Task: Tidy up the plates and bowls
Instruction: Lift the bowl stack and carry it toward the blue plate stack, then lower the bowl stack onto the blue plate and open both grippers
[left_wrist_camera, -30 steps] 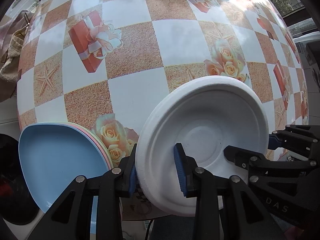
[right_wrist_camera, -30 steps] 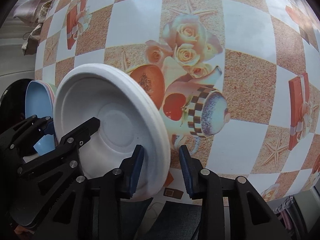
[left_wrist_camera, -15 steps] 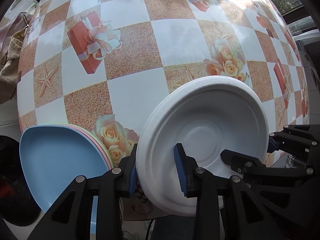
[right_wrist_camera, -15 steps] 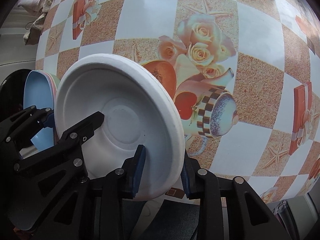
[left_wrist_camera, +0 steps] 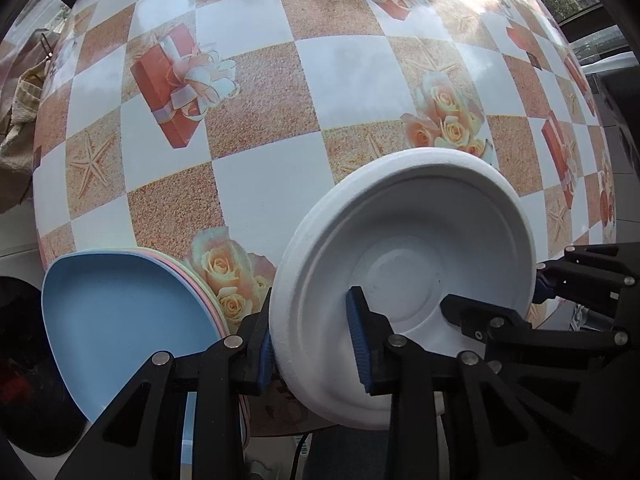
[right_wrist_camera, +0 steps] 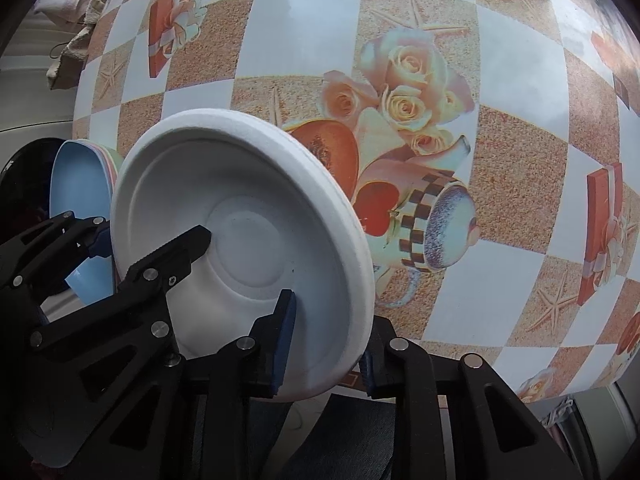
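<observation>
White plate [left_wrist_camera: 404, 248] held tilted above the near edge of the worktop [left_wrist_camera: 260, 80], clear of the surface, gripped from two sides. Left tool [left_wrist_camera: 312, 344] clamped on its rim nearest the left camera, one pad behind the rim, one on the inner face. Right tool [right_wrist_camera: 326, 344] straddles the opposite rim: the left pad lies on the inner face; the right pad is mostly hidden behind the rim, so contact there is presumed, not confirmed.

Just beside the plate, to its left in the left wrist view, a stack of coloured plates [left_wrist_camera: 120, 312], blue on top with pink and pale edges below, sits at the worktop's edge.

Progress (judgement): the stack looks gathered; the white plate is not yet set down anywhere. No bowls visible. Placement remains, possibly on the stack.

Versus one second ago: the right tool's jaws have been closing, the rim now lying between them, whereas before the plate lay left of its open gap. The left tool's grip looks unchanged. Plate sits slightly further right in the right wrist view.
</observation>
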